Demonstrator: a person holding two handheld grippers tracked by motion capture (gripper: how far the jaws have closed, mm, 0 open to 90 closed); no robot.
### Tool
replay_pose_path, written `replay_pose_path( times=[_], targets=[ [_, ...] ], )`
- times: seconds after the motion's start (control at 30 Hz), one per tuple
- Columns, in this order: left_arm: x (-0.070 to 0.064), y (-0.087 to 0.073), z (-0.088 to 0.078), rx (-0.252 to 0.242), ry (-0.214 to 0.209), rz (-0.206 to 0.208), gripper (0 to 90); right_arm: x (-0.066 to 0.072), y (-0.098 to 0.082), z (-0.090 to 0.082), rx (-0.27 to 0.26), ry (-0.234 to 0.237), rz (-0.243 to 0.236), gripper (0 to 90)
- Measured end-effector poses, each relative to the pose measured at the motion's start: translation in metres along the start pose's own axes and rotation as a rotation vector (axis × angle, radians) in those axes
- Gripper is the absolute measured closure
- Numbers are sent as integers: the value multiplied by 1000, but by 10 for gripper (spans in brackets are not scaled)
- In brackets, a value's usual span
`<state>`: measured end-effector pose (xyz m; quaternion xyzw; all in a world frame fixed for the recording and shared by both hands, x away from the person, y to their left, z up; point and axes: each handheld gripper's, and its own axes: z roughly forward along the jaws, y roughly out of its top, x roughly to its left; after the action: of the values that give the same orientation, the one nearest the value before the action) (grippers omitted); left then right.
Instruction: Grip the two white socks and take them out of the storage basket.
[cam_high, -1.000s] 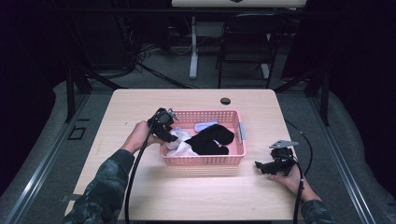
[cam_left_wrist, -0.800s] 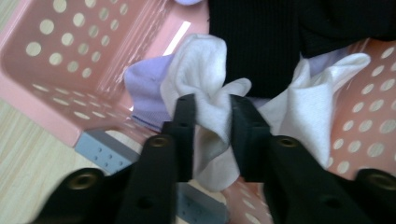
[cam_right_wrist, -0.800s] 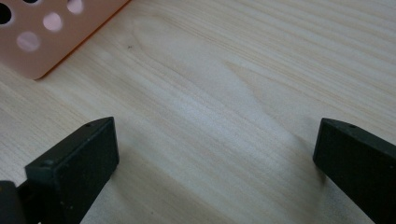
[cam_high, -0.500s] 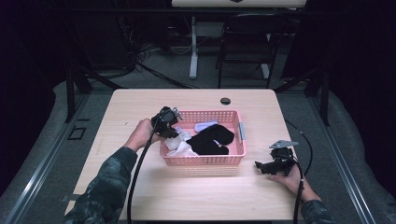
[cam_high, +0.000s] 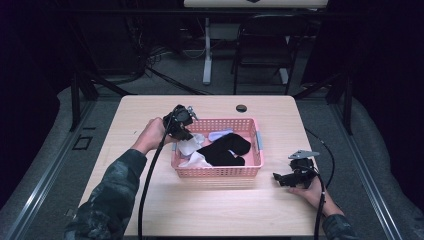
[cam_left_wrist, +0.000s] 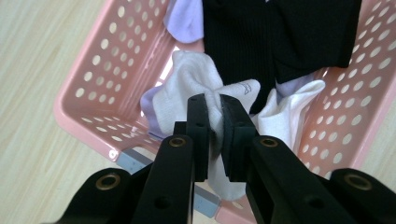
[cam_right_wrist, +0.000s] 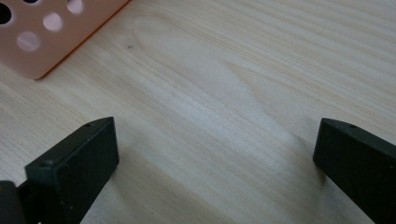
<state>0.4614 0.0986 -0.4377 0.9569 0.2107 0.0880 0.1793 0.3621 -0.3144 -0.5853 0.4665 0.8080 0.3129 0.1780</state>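
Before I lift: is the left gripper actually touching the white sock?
Touching. The left gripper view shows the left gripper with jaws closed on a fold of the white sock.

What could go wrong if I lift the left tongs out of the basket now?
The left tongs pinch only a fold of the white sock, so it could slip free. The black sock lies against it and may drag along. The light pink basket could shift; the right tongs rest open on the table, not bracing it.
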Motion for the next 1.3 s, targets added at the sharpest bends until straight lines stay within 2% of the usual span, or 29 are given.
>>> replay_pose_path(
  times=[0.33, 0.43, 0.83, 0.93, 1.3],
  targets=[
    [3, 8, -23, -37, 30, 14, 832, 0, 0, 0, 0, 0, 0, 0],
    [3, 10, -27, -33, 38, 17, 832, 0, 0, 0, 3, -1, -3, 0],
    [8, 18, -63, -83, 86, 20, 832, 0, 0, 0, 2, -4, 2, 0],
    [11, 18, -76, -94, 106, 17, 832, 0, 0, 0, 3, -4, 1, 0],
    [19, 6, -96, -113, 141, -13, 831, 0, 0, 0, 3, -2, 0, 0]
  ],
)
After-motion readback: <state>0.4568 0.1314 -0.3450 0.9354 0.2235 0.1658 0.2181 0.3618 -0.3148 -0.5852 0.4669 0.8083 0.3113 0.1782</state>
